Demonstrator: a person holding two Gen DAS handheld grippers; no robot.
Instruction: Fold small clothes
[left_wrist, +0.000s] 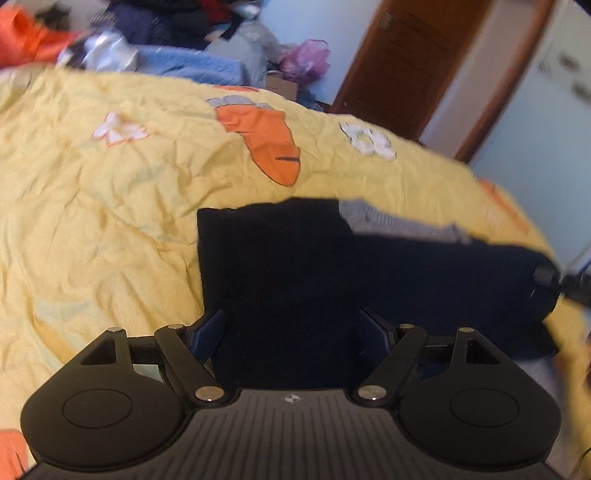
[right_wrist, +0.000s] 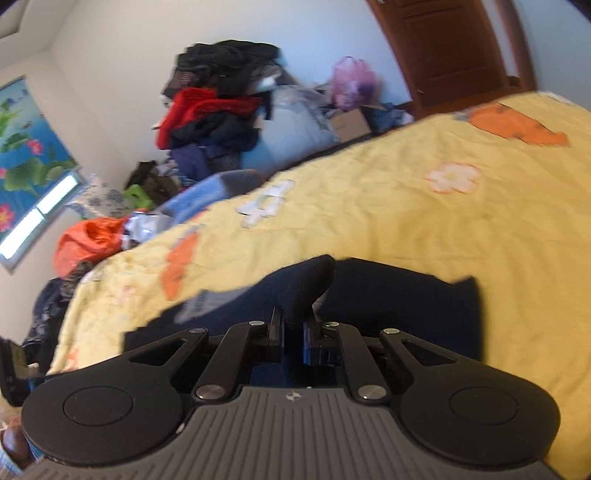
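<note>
A: What are we folding?

B: A dark navy sock (left_wrist: 295, 266), maybe a pair, with a grey patch along one edge. It lies on the yellow bedspread (left_wrist: 110, 206), close to the near edge of the bed.

A: How will it handle?

B: I'd judge it light, soft and limp. It will sag wherever it isn't held and bunch up instead of creasing cleanly. It shouldn't slip, since knit grips well. The best places to hold it look like the ends, cuff and toe, so the middle can hang and double over.

A: And the tongs?

B: The right gripper (right_wrist: 293, 328) is clenched on a pinch of the sock, and a rounded fold of fabric pokes up between its narrow jaws. The left gripper (left_wrist: 291, 332) is spread wide, with a finger on either side of the sock's near end. The cloth sits in the gap, but I can't tell whether the pads touch it. It grasps nothing.

A: Anything else around?

B: The bedspread has an orange carrot print (left_wrist: 266, 142). Beyond the bed there's a clothes heap (right_wrist: 218, 110) against the wall and a brown door (left_wrist: 410, 62). Both are well apart from the sock.
</note>
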